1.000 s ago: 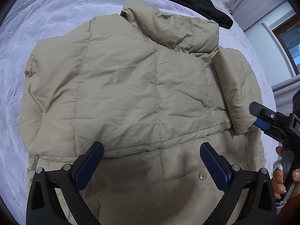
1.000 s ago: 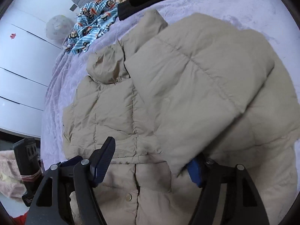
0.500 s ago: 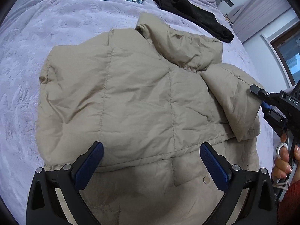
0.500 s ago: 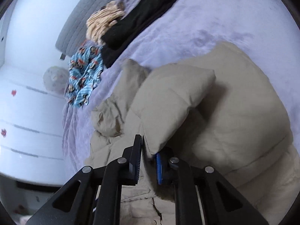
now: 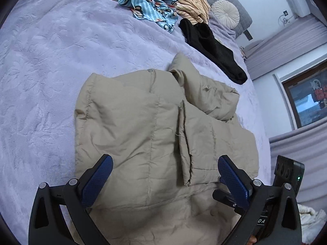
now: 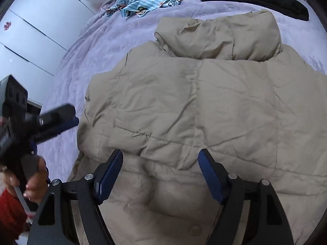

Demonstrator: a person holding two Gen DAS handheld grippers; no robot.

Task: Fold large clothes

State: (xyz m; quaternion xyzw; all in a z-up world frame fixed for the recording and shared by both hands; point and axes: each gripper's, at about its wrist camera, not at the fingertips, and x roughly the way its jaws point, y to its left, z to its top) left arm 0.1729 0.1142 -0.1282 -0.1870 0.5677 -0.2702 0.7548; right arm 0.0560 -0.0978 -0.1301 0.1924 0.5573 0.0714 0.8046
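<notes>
A beige puffer jacket [image 5: 143,134] lies on the lilac bedspread [image 5: 45,77], collar away from me, with both sleeves folded in across its front. The right sleeve [image 5: 206,143] rests flat beside the left one. Over the jacket's lower part my left gripper [image 5: 165,179] hangs open and holds nothing. My right gripper [image 6: 160,175] is over the hem side, its jaws opening, with only the jacket's fabric [image 6: 204,106] lying below them and no cloth pinched. The left gripper [image 6: 69,118] also shows at the jacket's left edge in the right wrist view, held by a hand [image 6: 34,181].
At the head of the bed lie a blue monkey-print garment [image 5: 149,2], a striped peach one [image 5: 192,4], a black one [image 5: 214,51] and a round cushion [image 5: 224,13]. White wardrobe doors [image 6: 30,32] stand to the left. A window [image 5: 306,98] is on the right.
My right gripper shut on the right sleeve, carried it across the jacket's front and let go; it is open now. The left gripper stayed open and drew back, so more bed shows.
</notes>
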